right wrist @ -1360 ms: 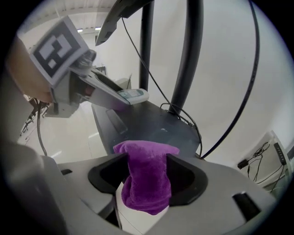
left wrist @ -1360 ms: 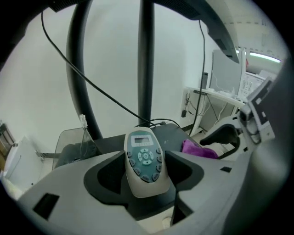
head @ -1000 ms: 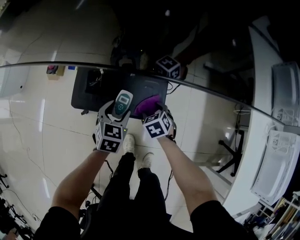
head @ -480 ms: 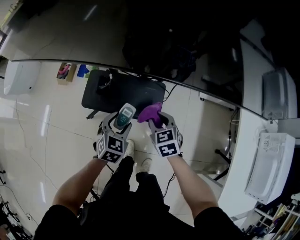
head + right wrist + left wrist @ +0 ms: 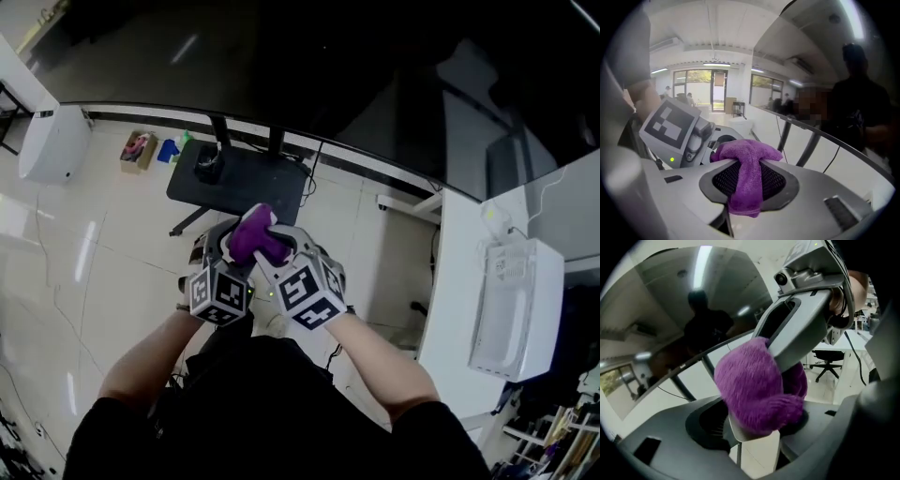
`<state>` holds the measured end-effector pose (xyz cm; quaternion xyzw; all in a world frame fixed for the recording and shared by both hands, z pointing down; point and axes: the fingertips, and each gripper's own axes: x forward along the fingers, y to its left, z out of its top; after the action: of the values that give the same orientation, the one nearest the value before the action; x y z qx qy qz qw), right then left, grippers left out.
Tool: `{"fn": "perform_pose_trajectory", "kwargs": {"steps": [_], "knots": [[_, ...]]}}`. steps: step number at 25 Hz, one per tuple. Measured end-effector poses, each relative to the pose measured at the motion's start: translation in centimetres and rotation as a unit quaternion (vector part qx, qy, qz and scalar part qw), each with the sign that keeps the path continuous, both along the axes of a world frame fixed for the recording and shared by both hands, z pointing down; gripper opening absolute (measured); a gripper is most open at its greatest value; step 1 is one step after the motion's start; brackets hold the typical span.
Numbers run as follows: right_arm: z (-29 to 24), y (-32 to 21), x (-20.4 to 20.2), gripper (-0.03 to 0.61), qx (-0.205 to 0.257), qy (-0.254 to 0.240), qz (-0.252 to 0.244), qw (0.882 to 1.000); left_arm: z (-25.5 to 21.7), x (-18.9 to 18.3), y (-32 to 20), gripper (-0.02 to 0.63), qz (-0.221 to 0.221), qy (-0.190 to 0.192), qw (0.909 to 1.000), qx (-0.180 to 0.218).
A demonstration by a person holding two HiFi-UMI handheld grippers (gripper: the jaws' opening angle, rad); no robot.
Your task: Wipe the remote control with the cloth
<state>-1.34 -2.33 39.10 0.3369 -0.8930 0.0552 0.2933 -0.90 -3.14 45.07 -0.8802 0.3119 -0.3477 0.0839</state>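
In the head view both grippers are held up close together in front of me. My left gripper [image 5: 225, 247] is shut on the remote control, whose pale end [image 5: 754, 444] shows between its jaws. A purple cloth [image 5: 251, 234] lies bunched over the remote's top and hides its face. My right gripper [image 5: 274, 242] is shut on that cloth [image 5: 747, 159]; its jaws have just been closing with the cloth between them. In the left gripper view the cloth [image 5: 750, 390] presses on the remote under the right gripper's grey jaw.
Below lie a tiled floor and a black stand base [image 5: 239, 178]. The dark edge of a glass tabletop [image 5: 328, 150] runs across above it. A white counter [image 5: 450, 281] with a white box [image 5: 516, 300] stands at the right, a white appliance [image 5: 52, 141] at the left.
Both grippers have risen and drawn closer to me. The cloth, beside the remote before, now lies over it and covers its green-and-white face.
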Motion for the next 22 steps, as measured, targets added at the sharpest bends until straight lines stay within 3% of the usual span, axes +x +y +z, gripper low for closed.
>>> {"fn": "perform_pose_trajectory", "kwargs": {"steps": [6, 12, 18, 22], "knots": [[-1.1, 4.3, -0.9, 0.124, 0.003, 0.067, -0.058, 0.996, -4.9, 2.1, 4.0, 0.261, 0.025, -0.038, 0.9963, 0.073], [-2.7, 3.2, 1.1, 0.123, 0.068, 0.133, -0.012, 0.989, -7.0, 1.8, 4.8, 0.261, 0.024, -0.015, 0.9964, 0.079], [-5.0, 0.4, 3.4, 0.121, 0.093, 0.131, 0.062, 0.985, -7.9, 0.0, 4.5, 0.259, 0.033, -0.006, 0.9964, 0.078], [-7.1, 1.4, 0.1, 0.121, 0.101, 0.109, 0.033, 0.988, -8.8, -1.2, 3.5, 0.259, 0.032, 0.002, 0.9962, 0.080]]}}
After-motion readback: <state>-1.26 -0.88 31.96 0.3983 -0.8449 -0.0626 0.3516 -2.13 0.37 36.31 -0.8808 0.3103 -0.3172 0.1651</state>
